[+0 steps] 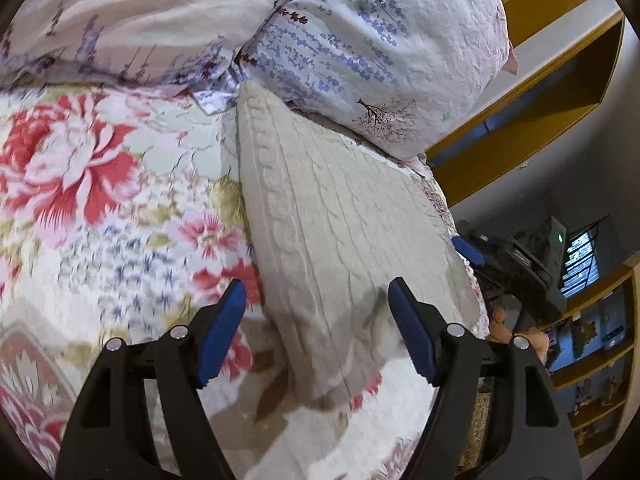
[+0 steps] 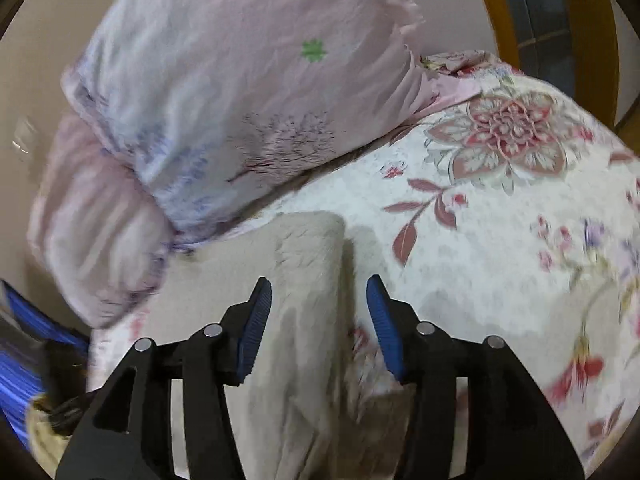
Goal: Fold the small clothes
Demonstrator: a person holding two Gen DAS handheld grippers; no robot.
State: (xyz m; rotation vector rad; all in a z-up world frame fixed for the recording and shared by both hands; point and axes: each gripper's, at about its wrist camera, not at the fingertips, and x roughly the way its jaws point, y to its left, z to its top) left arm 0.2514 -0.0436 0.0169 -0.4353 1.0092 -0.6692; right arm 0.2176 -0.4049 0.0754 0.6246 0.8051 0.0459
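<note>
Floral bedspread [image 1: 100,200] with big red blooms fills the left wrist view, and wooden shelves [image 1: 560,92] line the wall off to the right. On the spread lies a cream cable-knit garment [image 1: 332,232], a long piece running away from the camera; its far end is tucked under a pillow [image 1: 360,40] printed with blue sprigs. The left gripper [image 1: 316,312] hovers over the near end of the knit, its blue-padded jaws wide apart and holding nothing. At the right edge of the bed the right gripper's blue pad and black body show, with a hand behind.

From the right wrist view the same bedspread [image 2: 500,220] spreads to the right, and the pillow [image 2: 240,92] sits on the far side, just beyond the cream garment [image 2: 308,280]. The right gripper [image 2: 320,316] has its jaws apart, straddling a raised fold of the knit without pinching it. Motion blur smears the left edge.
</note>
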